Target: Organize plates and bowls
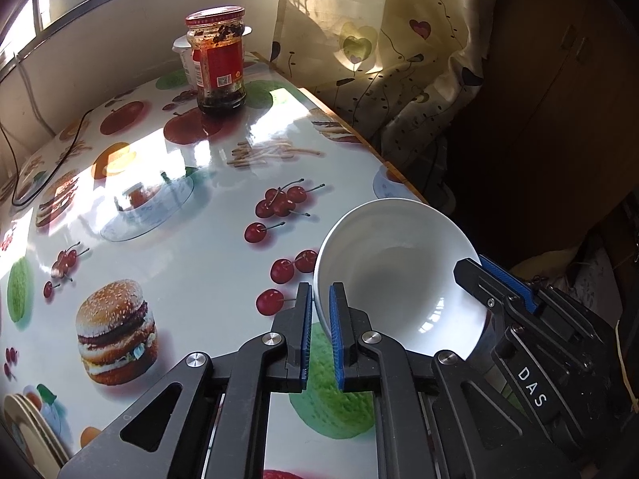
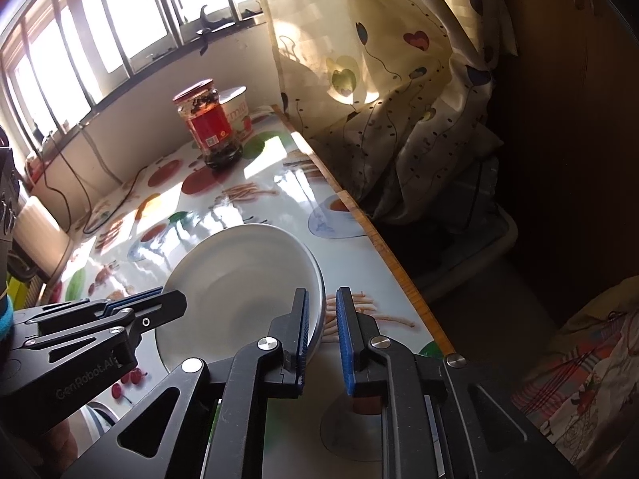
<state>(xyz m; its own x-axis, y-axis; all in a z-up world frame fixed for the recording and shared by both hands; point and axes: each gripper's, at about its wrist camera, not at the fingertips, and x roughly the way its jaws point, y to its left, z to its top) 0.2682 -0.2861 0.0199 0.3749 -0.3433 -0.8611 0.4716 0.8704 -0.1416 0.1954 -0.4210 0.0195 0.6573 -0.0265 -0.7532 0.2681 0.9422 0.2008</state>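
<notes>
A white bowl (image 1: 395,275) sits tilted near the table's right edge, empty inside. In the left wrist view my left gripper (image 1: 320,311) is shut on the bowl's near left rim, one blue pad on each side of the wall. My right gripper (image 1: 475,269) clamps the opposite rim there. The right wrist view shows the bowl (image 2: 239,279) with my right gripper (image 2: 322,315) straddling its right rim and my left gripper (image 2: 175,299) on its left rim. A stack of plates (image 1: 28,427) lies at the lower left.
A red-lidded jar (image 1: 219,64) and a white cup (image 2: 239,113) stand at the table's far end. The glossy fruit-print tabletop (image 1: 191,247) ends in a wooden edge (image 2: 395,267) on the right, with a curtain (image 2: 399,92) beyond. A black cable (image 1: 60,151) runs at far left.
</notes>
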